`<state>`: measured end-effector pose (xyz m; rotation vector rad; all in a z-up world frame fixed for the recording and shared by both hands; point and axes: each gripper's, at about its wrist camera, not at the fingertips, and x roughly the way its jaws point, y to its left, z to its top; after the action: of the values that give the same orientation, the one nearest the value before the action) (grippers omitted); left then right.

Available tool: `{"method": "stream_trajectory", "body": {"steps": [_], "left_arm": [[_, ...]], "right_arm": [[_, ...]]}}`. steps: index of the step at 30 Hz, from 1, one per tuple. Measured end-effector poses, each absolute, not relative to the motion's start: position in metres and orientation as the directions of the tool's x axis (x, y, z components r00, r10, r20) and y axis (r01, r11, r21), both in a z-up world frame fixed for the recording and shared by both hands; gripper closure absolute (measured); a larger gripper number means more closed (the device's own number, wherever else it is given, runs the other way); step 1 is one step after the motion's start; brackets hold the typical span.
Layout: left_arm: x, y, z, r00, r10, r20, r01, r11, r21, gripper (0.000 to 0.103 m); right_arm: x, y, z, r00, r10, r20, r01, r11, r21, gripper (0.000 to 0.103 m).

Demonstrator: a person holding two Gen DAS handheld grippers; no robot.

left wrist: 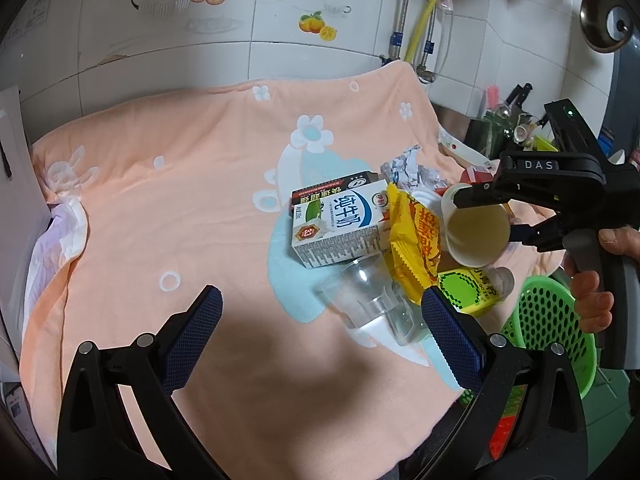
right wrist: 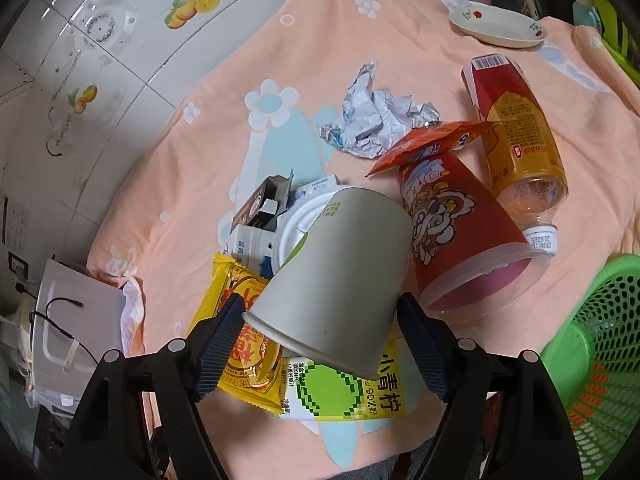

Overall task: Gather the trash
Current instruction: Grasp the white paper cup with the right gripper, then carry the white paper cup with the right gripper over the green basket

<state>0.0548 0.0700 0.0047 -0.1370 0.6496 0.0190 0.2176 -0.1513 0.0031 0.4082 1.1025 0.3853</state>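
Right hand-held gripper clamps the paper cup above the trash pile, left hand-held gripper hangs wide and empty; next, I'd judge, swing to the green basket.

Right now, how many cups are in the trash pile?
3. A white paper cup sits between the right claw's pads, a red printed cup lies on its side just right of it, and a clear plastic cup lies near the left claw. Others may be hidden underneath.
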Motion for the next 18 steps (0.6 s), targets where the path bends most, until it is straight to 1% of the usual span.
{"method": "stream_trajectory", "body": {"steps": [18], "left_arm": [[0.061, 0.063, 0.01, 0.793, -0.062, -0.605, -0.038, 0.988, -0.151, 0.005]], "right_arm": [[0.202, -0.174, 0.035, 0.459, 0.525, -0.717, -0.139, 0.839, 0.526, 0.028]]}}
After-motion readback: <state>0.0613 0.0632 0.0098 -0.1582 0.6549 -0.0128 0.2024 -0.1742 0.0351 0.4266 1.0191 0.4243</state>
